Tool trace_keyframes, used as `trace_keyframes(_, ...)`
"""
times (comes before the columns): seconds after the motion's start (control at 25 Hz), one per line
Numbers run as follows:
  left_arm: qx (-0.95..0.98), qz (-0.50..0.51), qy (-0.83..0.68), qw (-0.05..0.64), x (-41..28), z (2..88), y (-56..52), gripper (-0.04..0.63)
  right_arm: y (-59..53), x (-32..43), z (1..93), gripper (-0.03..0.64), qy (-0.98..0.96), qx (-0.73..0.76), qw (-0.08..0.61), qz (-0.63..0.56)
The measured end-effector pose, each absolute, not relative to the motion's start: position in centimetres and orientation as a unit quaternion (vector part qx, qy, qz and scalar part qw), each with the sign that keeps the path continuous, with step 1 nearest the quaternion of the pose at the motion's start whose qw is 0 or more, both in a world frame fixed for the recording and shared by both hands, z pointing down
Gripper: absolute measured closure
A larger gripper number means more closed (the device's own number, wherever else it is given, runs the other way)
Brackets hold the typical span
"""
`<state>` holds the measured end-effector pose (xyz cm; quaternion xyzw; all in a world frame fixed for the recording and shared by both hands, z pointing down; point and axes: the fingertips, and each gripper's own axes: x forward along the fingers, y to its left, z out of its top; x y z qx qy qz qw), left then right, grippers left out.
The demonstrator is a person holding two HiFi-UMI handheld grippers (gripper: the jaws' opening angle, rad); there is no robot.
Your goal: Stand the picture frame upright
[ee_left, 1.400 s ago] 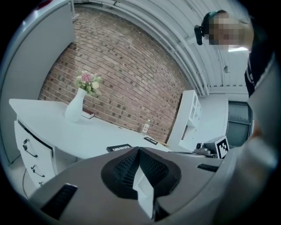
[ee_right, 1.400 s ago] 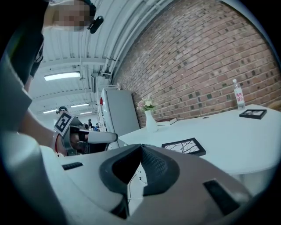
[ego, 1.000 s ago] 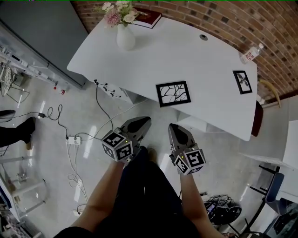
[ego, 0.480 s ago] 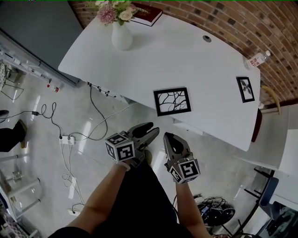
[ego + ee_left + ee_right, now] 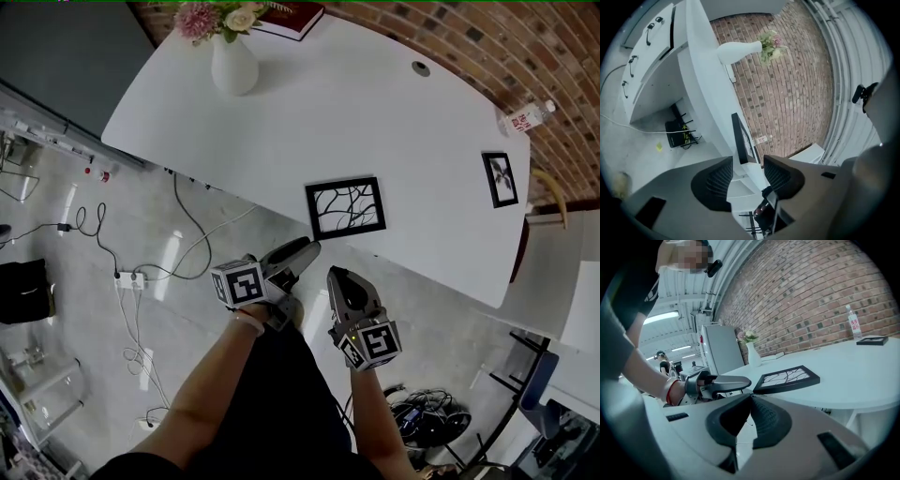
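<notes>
Both hands have sunk closer to the table [image 5: 309, 112]. The left claw [image 5: 302, 253], rolled sideways, has just been opening, with nothing between its jaws, probably to take the rim of the picture frame [image 5: 346, 207], which lies flat by the near edge. The right claw [image 5: 337, 278] is clenched and empty. The bottle [image 5: 526, 117] label is too small to read.

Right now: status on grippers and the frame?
Left gripper open, jaws just opened, empty, short of near frame. Right gripper shut, empty. Near frame lies flat. Nothing in between.
</notes>
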<state>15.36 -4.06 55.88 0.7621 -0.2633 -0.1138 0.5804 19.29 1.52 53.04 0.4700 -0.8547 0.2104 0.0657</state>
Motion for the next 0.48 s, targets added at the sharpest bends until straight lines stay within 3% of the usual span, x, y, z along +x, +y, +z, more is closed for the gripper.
trace_keyframes(0.36,0.717,-0.158,-0.237,0.636,17.1,56.7,-5.6,0.387,1.2,19.9,55.0,0.612,-0.847,0.475,0.067,0.227)
trace_keyframes(0.44,0.709,-0.159,-0.239,0.644,17.2,56.9,-5.7,0.423,1.3,20.0,55.1,0.614,-0.846,0.476,0.069,0.229)
trace_keyframes(0.48,0.705,-0.157,-0.242,0.648,17.1,56.9,-5.6,0.475,1.4,20.0,55.2,0.613,-0.846,0.476,0.069,0.229)
